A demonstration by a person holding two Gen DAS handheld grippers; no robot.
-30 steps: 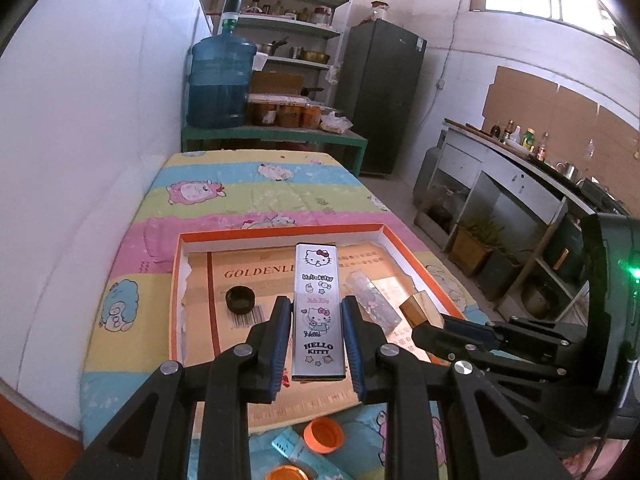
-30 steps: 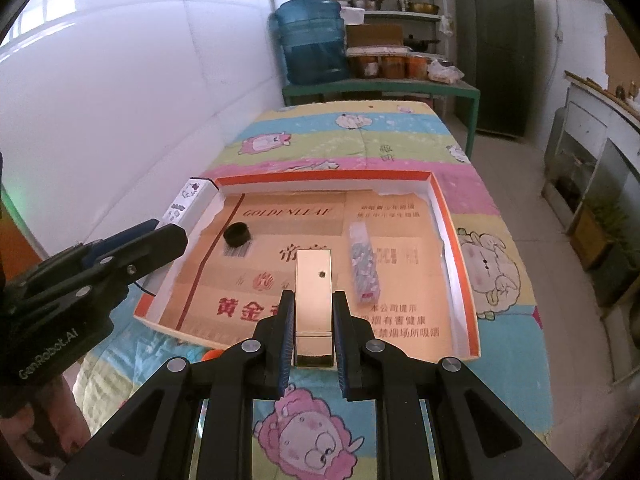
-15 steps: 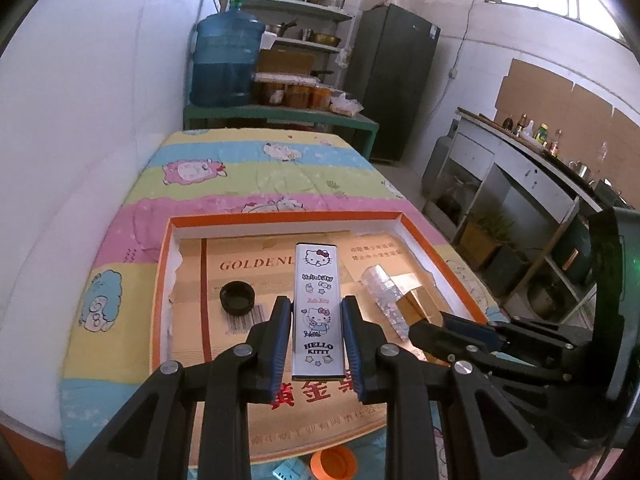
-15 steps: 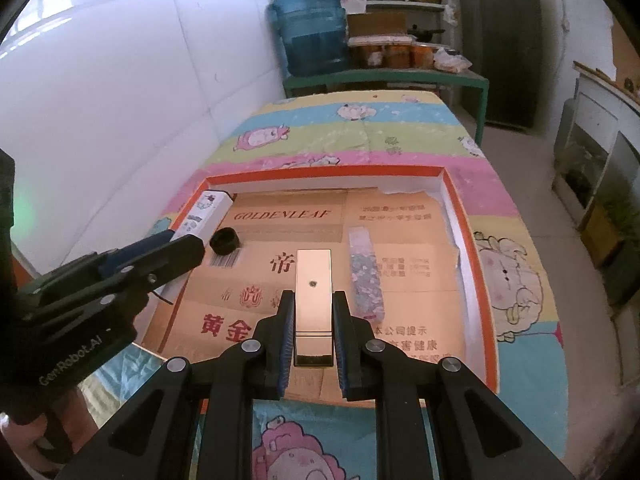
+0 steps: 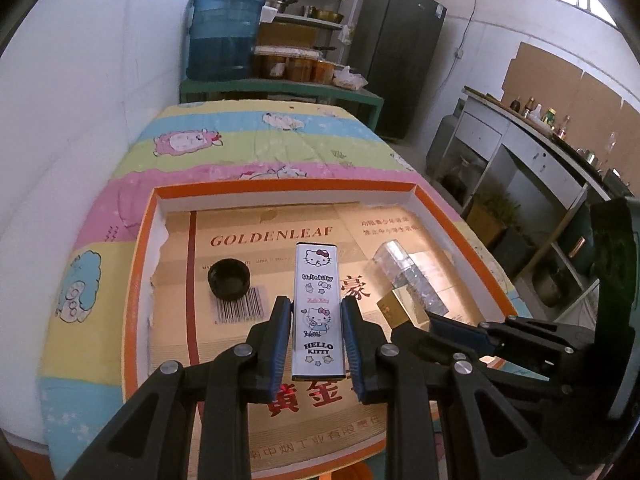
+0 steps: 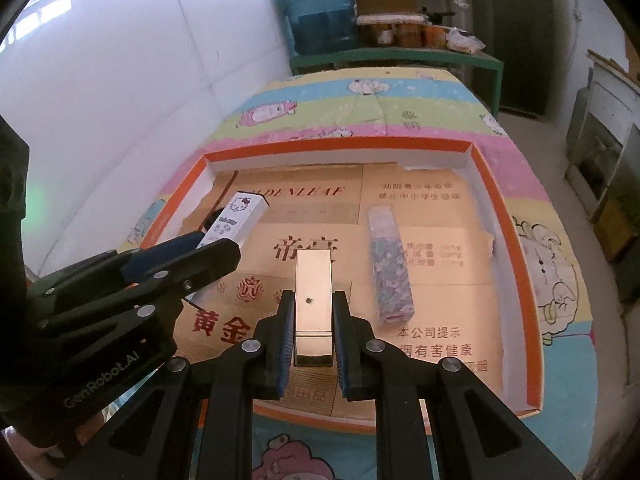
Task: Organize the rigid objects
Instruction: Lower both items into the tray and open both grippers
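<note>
My left gripper [image 5: 316, 312] is shut on a white Hello Kitty box [image 5: 318, 304] and holds it over the orange-rimmed tray [image 5: 280, 187]. The box also shows in the right wrist view [image 6: 236, 216]. My right gripper [image 6: 313, 308] is shut on a gold box [image 6: 313, 280], held over the tray's [image 6: 336, 148] near middle; its end shows in the left wrist view [image 5: 394, 308]. A floral patterned box [image 6: 390, 264] lies flat in the tray to the right of the gold box. A black cap [image 5: 229, 279] sits on the tray floor at the left.
The tray lies on a striped cartoon cloth [image 5: 256, 140] over a table beside a white wall [image 5: 80, 120]. Behind stand a blue water jug [image 5: 224, 36], shelves and a dark fridge [image 5: 396, 56]. A counter [image 5: 540, 152] runs along the right.
Both grippers have moved forward over the tray with their boxes still held. The orange caps on the cloth in front of the tray have dropped out of view.
</note>
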